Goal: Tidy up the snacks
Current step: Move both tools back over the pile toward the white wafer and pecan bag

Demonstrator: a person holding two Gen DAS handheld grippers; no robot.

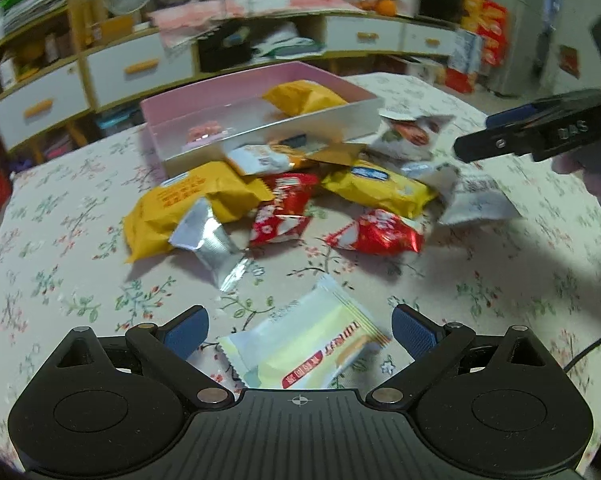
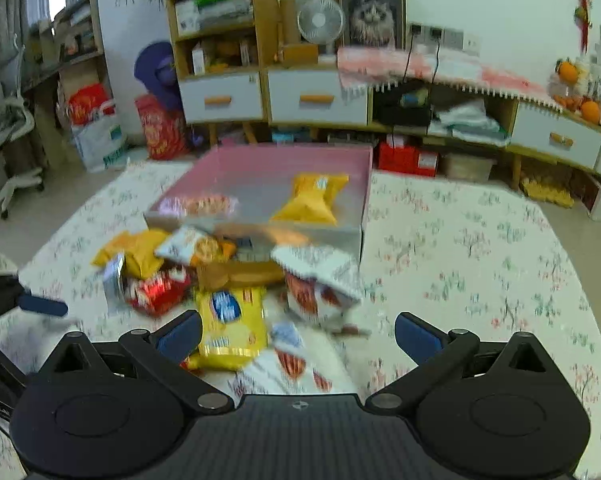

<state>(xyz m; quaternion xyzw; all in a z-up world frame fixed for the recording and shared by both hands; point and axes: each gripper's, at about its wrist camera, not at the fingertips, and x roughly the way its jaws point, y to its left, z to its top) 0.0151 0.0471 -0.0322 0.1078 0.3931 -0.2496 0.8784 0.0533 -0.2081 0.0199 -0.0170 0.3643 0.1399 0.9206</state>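
A pink box point(image 1: 172, 112) stands on the floral table with a yellow packet point(image 1: 304, 98) inside; it also shows in the right wrist view point(image 2: 260, 168). Several snack packets lie in a pile in front of it: yellow point(image 1: 180, 212), red point(image 1: 376, 232), silver point(image 1: 208, 240), white point(image 1: 472, 200). My left gripper point(image 1: 300, 334) is open, its fingers on either side of a pale yellow-white packet point(image 1: 304, 344) on the table. My right gripper point(image 2: 298, 336) is open above a yellow packet with a blue label point(image 2: 230, 320) and a white packet point(image 2: 324, 280). It shows side-on at the right of the left view point(image 1: 480, 136).
A floral cloth point(image 2: 480, 260) covers the table. Behind it stand wooden shelves with white drawers point(image 2: 316, 98), a small fan point(image 2: 320, 20) and oranges point(image 2: 580, 96). Bags and boxes sit on the floor beyond the table's far edge.
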